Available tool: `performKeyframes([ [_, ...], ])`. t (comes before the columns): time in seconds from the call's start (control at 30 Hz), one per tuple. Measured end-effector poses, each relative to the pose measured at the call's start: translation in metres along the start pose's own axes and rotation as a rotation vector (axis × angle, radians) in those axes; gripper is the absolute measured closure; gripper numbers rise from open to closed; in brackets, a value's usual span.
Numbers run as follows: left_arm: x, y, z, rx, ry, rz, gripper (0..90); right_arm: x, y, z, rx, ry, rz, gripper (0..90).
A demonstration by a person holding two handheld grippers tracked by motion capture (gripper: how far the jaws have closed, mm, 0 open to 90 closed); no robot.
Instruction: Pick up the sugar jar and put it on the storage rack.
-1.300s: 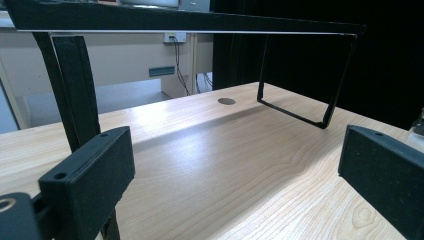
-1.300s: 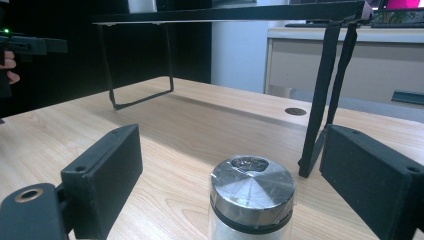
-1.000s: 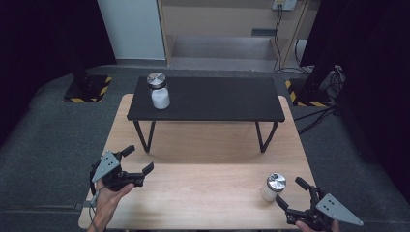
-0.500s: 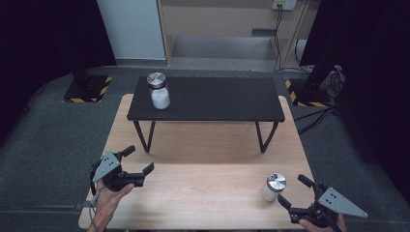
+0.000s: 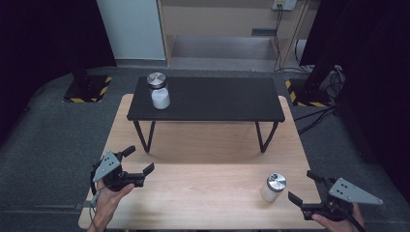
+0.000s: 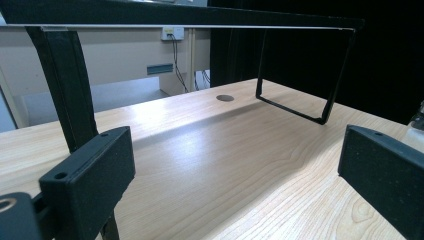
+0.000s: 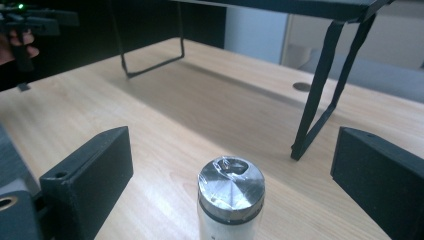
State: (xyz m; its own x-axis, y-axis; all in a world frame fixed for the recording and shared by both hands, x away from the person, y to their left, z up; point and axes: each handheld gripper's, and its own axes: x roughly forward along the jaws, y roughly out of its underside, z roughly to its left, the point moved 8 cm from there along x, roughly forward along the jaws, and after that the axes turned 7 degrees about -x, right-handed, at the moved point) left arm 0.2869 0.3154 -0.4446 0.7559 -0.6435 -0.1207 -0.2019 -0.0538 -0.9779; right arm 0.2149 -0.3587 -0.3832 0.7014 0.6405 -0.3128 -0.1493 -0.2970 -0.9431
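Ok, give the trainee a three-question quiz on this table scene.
1. True or false: the right tool grips the near jar.
2. Where does the far jar stand? A) on the black shelf B) on the floor C) under the shelf
3. Fill in: both jars have a ____ lid.

Key:
1. False; its jaws stand open, apart from the jar on the wooden table.
2. A.
3. Metal, silver in colour.
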Motion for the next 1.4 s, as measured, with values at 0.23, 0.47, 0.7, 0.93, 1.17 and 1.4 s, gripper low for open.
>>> performKeyframes([
  [0.23,0.0,0.0,0.0,-0.001,0.0,-0.001,0.6,0.008,-0.005,-0.012,-0.03,-0.07,0.053,4.9],
  [0.47,0.0,0.0,0.0,0.003,0.005,0.004,0.6,0.021,0.004,-0.02,-0.043,-0.083,0.092,5.5],
  [0.7,0.001,0.0,-0.001,0.004,0.007,0.007,0.6,0.034,0.013,-0.026,-0.029,-0.086,0.124,5.5],
  [0.93,0.0,0.001,-0.001,0.004,0.006,0.006,0.7,0.048,0.019,-0.026,-0.033,-0.092,0.148,5.6],
  [1.17,0.0,0.001,-0.001,0.005,0.007,0.007,0.7,0.064,0.028,-0.022,-0.027,-0.108,0.166,8.0],
  [1.4,0.0,0.001,-0.001,0.005,0.007,0.008,0.7,0.077,0.033,-0.021,-0.03,-0.121,0.181,11.7],
])
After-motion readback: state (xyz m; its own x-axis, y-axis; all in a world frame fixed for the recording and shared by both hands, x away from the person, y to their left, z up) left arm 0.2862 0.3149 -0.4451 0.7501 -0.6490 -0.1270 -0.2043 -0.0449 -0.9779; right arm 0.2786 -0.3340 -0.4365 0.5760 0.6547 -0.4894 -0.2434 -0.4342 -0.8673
